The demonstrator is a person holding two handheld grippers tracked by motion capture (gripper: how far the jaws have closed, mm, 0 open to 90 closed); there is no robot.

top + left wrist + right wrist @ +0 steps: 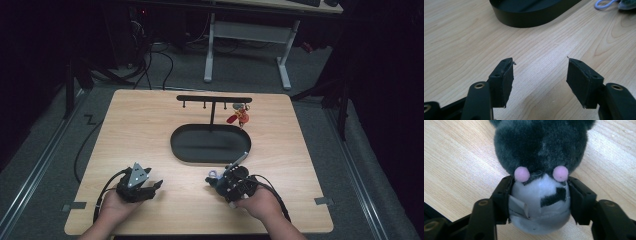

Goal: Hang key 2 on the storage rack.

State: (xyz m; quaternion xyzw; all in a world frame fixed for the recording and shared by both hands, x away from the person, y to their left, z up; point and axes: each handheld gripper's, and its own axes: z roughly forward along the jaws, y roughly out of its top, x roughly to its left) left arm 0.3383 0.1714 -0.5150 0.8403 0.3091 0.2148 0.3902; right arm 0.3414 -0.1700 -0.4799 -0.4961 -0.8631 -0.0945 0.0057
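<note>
- The plush toy (540, 177), dark grey fur above a white belly with two pink pompoms and a small tag, lies on the table just in front of the person's right hand, near the front edge of the black oval tray (177, 145).
- The right gripper (220, 181) has its two black jaws pressed against either side of the toy's white belly, gripping it; the fingers (502, 195) dent the plush.
- The left gripper (155, 186) rests low over the bare wood at the near left, its jaws standing wide apart with nothing between them.
- The table (140, 130) is light wood with a visible grain and rounded corners.
- On the tray stands a black T-shaped rack (214, 99) with small pegs; a red and gold trinket (240, 117) hangs at its right end.
- A pale loop of cord (602, 3) lies on the wood beside the toy.
- Around the table lies grey carpet with black cables; beyond it stand the white legs of a desk (285, 67), and the rest of the room is dark.
</note>
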